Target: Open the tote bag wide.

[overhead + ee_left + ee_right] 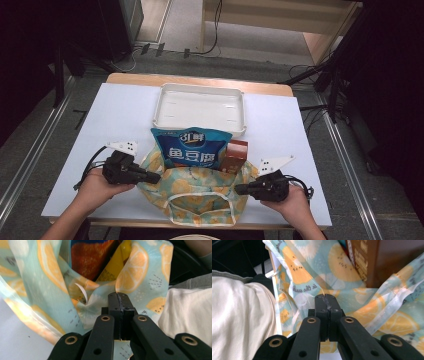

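Step in hand: opening out the lemon-print bag (pixel 200 192), which lies at the near edge of the worktop (pixel 120 115), between the two hands. Left claw (pixel 156 177) is clamped tight on the bag's left edge; right claw (pixel 240 189) is clamped likewise on its right edge. A blue snack packet (pixel 192 148) and a brown carton (pixel 235 156) stick out of the bag's far opening, just short of the white tray (pixel 200 109), which stands bare.

Next move, as judged: both claws must keep their pinch and draw the fabric off the contents evenly, or the goods may drag with it.

Left gripper view shows the jaws fully together on a fold of cloth, plus orange and yellow packaging inside the mouth. Right gripper view shows the carton's printed side and the pale handle strap (pixel 384 310)
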The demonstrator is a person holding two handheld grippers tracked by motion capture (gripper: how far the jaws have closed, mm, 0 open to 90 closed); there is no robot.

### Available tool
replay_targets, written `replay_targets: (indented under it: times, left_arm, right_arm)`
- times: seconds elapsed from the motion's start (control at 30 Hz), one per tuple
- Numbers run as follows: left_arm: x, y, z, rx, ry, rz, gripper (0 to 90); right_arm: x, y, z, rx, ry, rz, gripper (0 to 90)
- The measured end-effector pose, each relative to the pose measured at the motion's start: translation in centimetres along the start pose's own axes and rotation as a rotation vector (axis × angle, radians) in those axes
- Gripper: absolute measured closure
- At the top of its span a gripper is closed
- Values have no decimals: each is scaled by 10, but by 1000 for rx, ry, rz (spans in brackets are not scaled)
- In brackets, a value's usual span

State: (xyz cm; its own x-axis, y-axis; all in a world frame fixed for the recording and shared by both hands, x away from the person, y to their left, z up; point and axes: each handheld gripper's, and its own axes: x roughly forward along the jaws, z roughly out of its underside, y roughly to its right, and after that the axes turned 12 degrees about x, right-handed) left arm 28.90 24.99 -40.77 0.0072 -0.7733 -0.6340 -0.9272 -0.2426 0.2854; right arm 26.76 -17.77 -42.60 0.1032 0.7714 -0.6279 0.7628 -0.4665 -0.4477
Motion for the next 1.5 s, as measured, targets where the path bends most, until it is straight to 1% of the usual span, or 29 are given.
replay_targets:
  times: [0.1, 0.23, 0.27, 0.4, 0.43, 0.53, 0.67, 0.73, 0.83, 0.93, 0.97, 1.0, 1.03, 1.07, 1.13, 1.2, 1.37, 1.5]
  left_arm:
    - [3, 0, 4, -10, -9, 1, 900]
    - [6, -3, 8, -27, -4, 7, 900]
    - [7, -4, 9, -24, -5, 7, 900]
    - [10, -7, 11, -33, 3, 6, 900]
    - [10, -8, 12, -39, 10, 11, 900]
    - [13, -10, 14, -45, 19, 10, 900]
    - [15, -11, 15, -39, 18, 9, 900]
    - [17, -11, 15, -44, 23, 12, 900]
    - [19, -12, 17, -52, 27, 22, 900]
    - [19, -11, 18, -41, 33, 24, 897]
    - [20, -11, 19, -48, 40, 23, 888]
    - [20, -12, 20, -49, 40, 19, 885]
    - [21, -12, 21, -60, 32, 16, 888]
    - [22, -13, 22, -61, 18, 5, 897]
    - [23, -15, 23, -83, 19, 23, 900]
    - [25, -14, 22, -83, 15, 31, 900]
    - [31, -14, 21, -73, -11, 35, 900]
    - [33, -16, 21, -84, -13, 30, 900]
  right_arm:
    - [4, 2, 2, 1, -7, 0, 900]
    - [8, 7, 5, 8, -3, -2, 900]
    - [9, 8, 5, 10, -4, -3, 900]
    - [13, 10, 8, -1, -3, -3, 900]
    - [14, 11, 9, -13, -1, -2, 900]
    - [18, 12, 11, -25, 1, 0, 900]
    - [25, 14, 12, -35, -10, -2, 900]
    - [28, 14, 11, -41, -16, 1, 900]
    - [33, 13, 10, -38, -30, 3, 900]
    - [36, 14, 9, -36, -40, 9, 900]
    - [36, 14, 9, -34, -43, 12, 900]
    - [36, 15, 10, -35, -48, 16, 900]
    - [37, 15, 10, -33, -50, 19, 900]
    - [37, 16, 11, -29, -52, 20, 900]
    - [38, 17, 11, -28, -52, 22, 900]
    - [40, 17, 10, -21, -60, 22, 900]
    - [45, 18, 9, -21, -73, 31, 900]
    - [47, 21, 10, -15, -83, 40, 900]
